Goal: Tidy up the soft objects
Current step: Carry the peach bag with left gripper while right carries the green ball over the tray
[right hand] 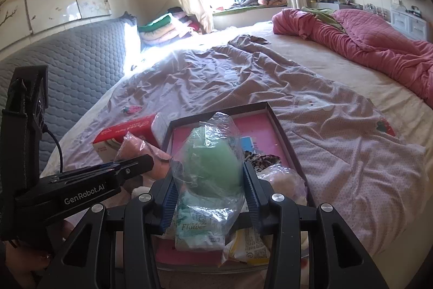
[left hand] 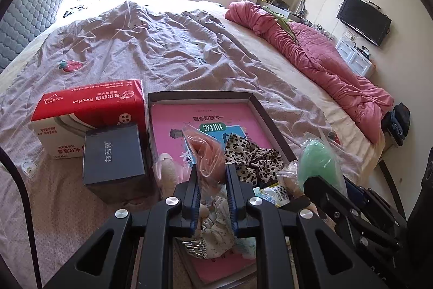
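I have both grippers loaded over the shallow cardboard tray (left hand: pixel 266 110) on the bed: my left gripper (left hand: pixel 211 175) is clamped nearly shut on a pink sponge puff in a clear bag (left hand: pixel 205 153), and my right gripper (right hand: pixel 209 175) is squeezed onto a green sponge puff in its plastic bag (right hand: pixel 213 153), jaws part-way apart because the puff fills them. I judge the step in hand is setting these two soft pieces down in the tray, so I want each lowered onto a free patch of the pink booklet (left hand: pixel 167 121) lining the tray before letting go, keeping the grip light so the bags do not tear. Just ahead of the left fingers lies a leopard-print scrunchie (left hand: pixel 251 153); below them sit a floral scrunchie (left hand: pixel 216 229) and a metal watch band (left hand: pixel 193 247), crowding the near end. Under the right gripper a tissue packet marked Flower (right hand: pixel 194 229) blocks the drop. To the left of the left gripper stand a dark blue box (left hand: pixel 113 153) and a red-and-white carton (left hand: pixel 86 110), clear of my path
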{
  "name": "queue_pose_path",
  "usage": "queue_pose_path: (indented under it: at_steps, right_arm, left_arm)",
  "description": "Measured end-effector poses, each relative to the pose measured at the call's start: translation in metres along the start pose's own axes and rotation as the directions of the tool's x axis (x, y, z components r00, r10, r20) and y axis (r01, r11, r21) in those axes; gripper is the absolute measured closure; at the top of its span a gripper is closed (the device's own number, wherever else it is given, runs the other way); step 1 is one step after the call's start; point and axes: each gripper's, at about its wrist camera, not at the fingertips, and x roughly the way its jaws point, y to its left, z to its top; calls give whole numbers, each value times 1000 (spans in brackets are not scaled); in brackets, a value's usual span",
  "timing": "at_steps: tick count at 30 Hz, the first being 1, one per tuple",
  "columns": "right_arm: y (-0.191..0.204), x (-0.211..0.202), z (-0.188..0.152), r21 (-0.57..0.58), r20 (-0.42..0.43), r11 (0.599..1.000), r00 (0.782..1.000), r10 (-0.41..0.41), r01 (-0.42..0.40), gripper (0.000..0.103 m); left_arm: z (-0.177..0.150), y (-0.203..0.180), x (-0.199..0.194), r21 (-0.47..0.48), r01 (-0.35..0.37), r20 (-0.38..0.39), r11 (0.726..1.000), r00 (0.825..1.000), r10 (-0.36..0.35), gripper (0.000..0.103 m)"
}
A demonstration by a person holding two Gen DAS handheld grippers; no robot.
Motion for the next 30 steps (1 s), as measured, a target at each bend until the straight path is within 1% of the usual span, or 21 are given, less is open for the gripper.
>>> queue_pose_path:
  at_steps: [6,9,12,17,23,27,30]
  right_arm:
    - [0,21,-2,-15,-35,1000,999,-4,3,57]
    - [1,34,-3,-30,-65,999,998,-22,20,57]
    - [-1,45,-4,-34,-90,999,995,-36,34,57]
    - [-2,64,-7,-47,-139,997,988,-60,54,57]
    - [-3,75,-8,-46,-164,997,984,-64,57,55]
    - [-2,76,-10,-43,-165,998,985,-56,49,55]
    - [-1,76,-10,-46,-162,998,985,-54,48,52]
  left_arm:
    - [-1,4,6,-12,-4,-14,1000,1000,4,85]
    - [-1,8,10,-21,-4,-24,1000,1000,3,85]
    - [-3,11,16,-32,-1,-50,999,999,-1,85]
    - [-6,15,21,-39,6,-62,999,998,-8,85]
    - [-6,19,24,-53,15,-73,998,997,-19,85]
    - [-6,23,25,-63,20,-80,998,997,-25,85]
    - [-7,23,25,-65,24,-80,998,996,-29,85]
